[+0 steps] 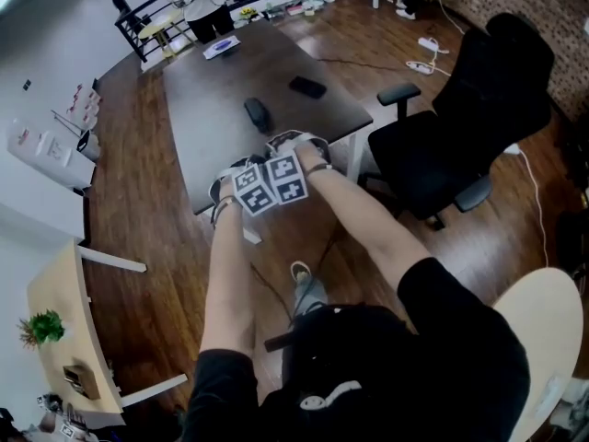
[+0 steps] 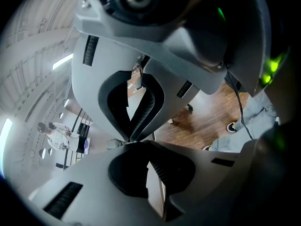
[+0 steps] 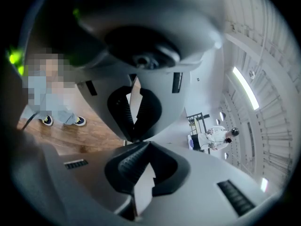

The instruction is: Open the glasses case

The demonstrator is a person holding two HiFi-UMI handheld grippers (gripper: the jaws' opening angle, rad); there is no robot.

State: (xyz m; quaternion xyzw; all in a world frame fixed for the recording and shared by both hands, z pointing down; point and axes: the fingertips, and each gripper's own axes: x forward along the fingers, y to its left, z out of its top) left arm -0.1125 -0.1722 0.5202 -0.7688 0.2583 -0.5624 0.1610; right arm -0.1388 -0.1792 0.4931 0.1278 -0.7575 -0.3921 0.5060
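The glasses case (image 1: 258, 113) is a dark oblong lying shut near the middle of the dark table (image 1: 212, 127). Both grippers hang side by side over the table's near edge, short of the case, with their marker cubes touching. My left gripper (image 1: 230, 169) is shut and empty; in the left gripper view its jaws (image 2: 133, 140) meet at the tips with nothing between them. My right gripper (image 1: 294, 142) is also shut and empty, and its tips (image 3: 136, 141) meet in the right gripper view. The case shows in neither gripper view.
A flat dark object (image 1: 307, 87) lies on the table behind and right of the case. A white sheet (image 1: 221, 47) sits at the far edge. A black office chair (image 1: 469, 127) stands to the right. A pale round table (image 1: 64, 339) is at lower left.
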